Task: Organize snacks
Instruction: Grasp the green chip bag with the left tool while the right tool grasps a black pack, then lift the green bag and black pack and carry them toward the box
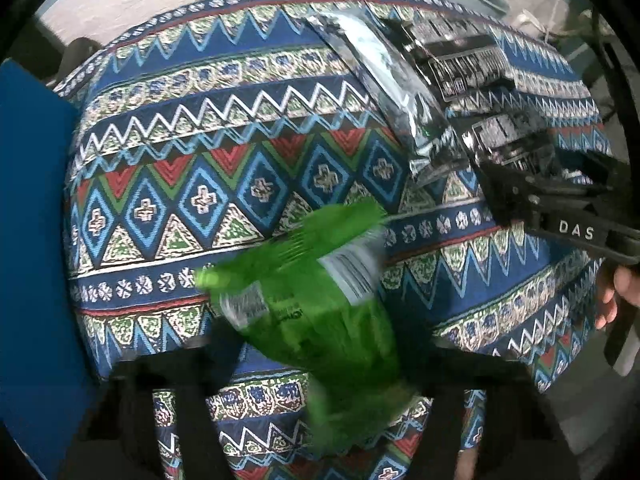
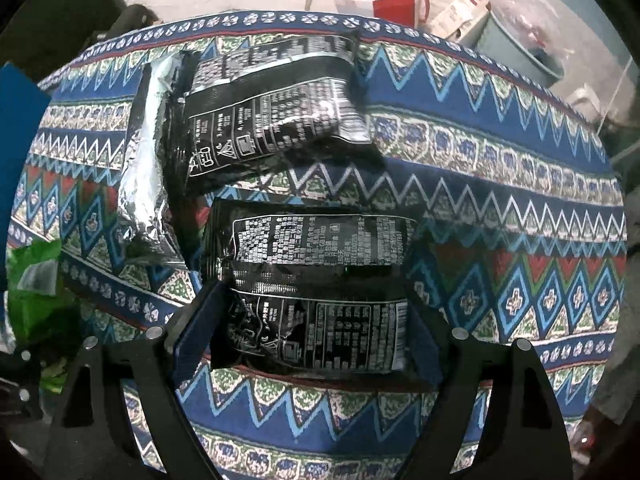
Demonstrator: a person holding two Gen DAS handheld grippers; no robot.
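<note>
A green snack bag point(image 1: 304, 304), blurred, hangs between the dark fingers of my left gripper point(image 1: 320, 412) above the patterned tablecloth point(image 1: 224, 128). Cloth shows between the bag and the left finger, so the jaws stand open around it. My right gripper point(image 2: 310, 332) is open wide and points down. Its blue pads point(image 2: 196, 328) straddle a black snack packet point(image 2: 316, 280) lying flat on the cloth. Behind it lie a second black packet point(image 2: 272, 112) and a silver foil packet point(image 2: 144, 168). The green bag point(image 2: 32, 280) also shows at the left edge of the right wrist view.
A blue panel point(image 1: 32, 240) stands along the table's left side. The right gripper's body point(image 1: 560, 208) and a hand point(image 1: 624, 284) fill the right of the left wrist view. Beyond the far table edge are a red bag point(image 2: 400, 6) and a grey bin point(image 2: 520, 48).
</note>
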